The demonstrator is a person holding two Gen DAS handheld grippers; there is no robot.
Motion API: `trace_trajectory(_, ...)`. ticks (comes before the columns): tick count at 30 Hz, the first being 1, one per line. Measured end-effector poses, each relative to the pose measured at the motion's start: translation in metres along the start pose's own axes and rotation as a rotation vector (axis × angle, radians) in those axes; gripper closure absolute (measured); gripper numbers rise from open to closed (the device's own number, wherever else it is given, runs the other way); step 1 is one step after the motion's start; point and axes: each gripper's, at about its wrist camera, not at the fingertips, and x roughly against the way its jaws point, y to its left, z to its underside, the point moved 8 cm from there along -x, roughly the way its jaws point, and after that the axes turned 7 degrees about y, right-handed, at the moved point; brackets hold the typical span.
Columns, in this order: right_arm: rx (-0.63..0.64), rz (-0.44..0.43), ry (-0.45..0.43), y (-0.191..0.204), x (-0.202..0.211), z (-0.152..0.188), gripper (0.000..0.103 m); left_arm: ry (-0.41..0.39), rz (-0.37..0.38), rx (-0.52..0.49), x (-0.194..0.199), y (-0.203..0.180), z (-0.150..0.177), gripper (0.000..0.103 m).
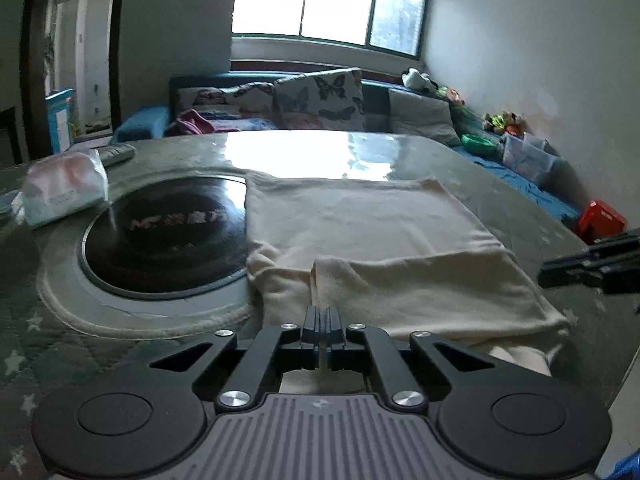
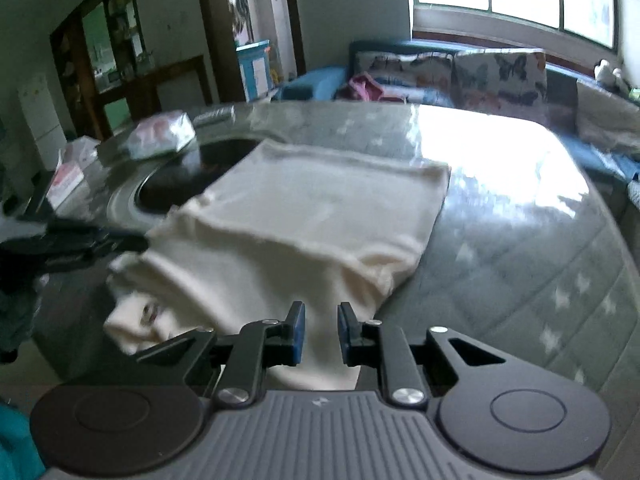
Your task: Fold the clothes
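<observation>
One cream knitted garment (image 1: 372, 240) on green quilted table (image 1: 520, 208), half folded. Left gripper (image 1: 322, 320) clenched on near edge. Right gripper (image 2: 321, 320) jaws apart, cloth between; grip unclear.

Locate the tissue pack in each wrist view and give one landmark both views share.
Left wrist: tissue pack at the left edge, beside the black cooktop.
Right wrist: tissue pack upper left, at the cooktop's far rim.
Shared landmark: the cream garment lying right of the cooktop.

Tissue pack (image 1: 64, 188) crowds the cooktop's (image 1: 168, 236) left; glossy tabletop (image 1: 320, 148) beyond lies open.
</observation>
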Motion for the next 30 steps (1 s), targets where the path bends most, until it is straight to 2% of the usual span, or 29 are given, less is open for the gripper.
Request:
trace_trajectory(5,0.027,0.008,-0.001,-0.001,-0.023,-0.013,0.086,0.028,-0.045,0.033,0.005,0.011,0.003,0.099)
trace_trajectory(8,0.045,0.02,0.012,-0.001,-0.033,-0.013,0.086,0.021,-0.048,0.046,0.011,0.017,-0.004,0.097)
trace_trajectory(13,0.063,0.022,-0.014,0.005,-0.031,-0.019,0.086,-0.024,0.053,-0.023,0.01,-0.002,-0.029,0.097)
trace_trajectory(17,0.054,0.032,-0.009,0.002,-0.041,-0.021,0.086,-0.006,0.112,-0.054,-0.023,-0.02,-0.039,0.097)
trace_trajectory(21,0.053,0.044,0.012,-0.003,-0.05,-0.018,0.086,0.066,0.08,-0.061,-0.053,-0.015,-0.029,0.097)
trace_trajectory(23,0.085,0.051,0.002,0.003,-0.043,-0.018,0.086,0.069,0.083,-0.06,-0.05,-0.012,-0.025,0.096)
trace_trajectory(25,0.116,0.057,-0.007,0.009,-0.036,-0.018,0.085,0.064,0.086,-0.069,-0.046,-0.012,-0.022,0.091)
trace_trajectory(30,0.178,0.007,0.023,0.03,-0.032,-0.002,0.082,0.064,0.082,-0.108,-0.042,-0.012,-0.013,0.088)
